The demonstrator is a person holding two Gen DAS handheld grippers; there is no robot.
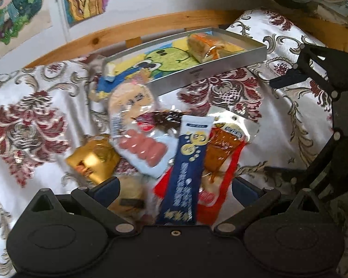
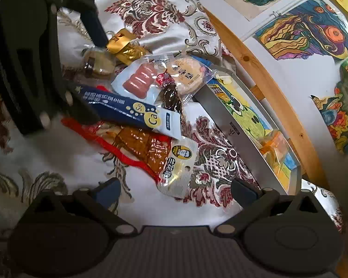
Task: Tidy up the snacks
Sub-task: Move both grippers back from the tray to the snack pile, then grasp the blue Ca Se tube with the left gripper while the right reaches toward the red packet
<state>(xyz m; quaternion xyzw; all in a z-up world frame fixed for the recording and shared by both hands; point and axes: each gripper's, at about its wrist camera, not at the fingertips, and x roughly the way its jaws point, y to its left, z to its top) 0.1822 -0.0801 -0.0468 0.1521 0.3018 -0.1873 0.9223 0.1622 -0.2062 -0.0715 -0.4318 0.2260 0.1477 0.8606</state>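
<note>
While the snacks lie heaped mid-frame beside the tray (image 1: 208, 75), the left gripper (image 1: 174, 185) straddles the blue stick pack (image 1: 188, 169) with fingers spread, seemingly readying a pinch, and the right gripper (image 2: 176, 190) waits spread too.

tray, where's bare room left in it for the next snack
The tray is bare through its middle, between the wrapped cake at its right end and a small pale packet at its left. The pile in front is crowded.
</note>
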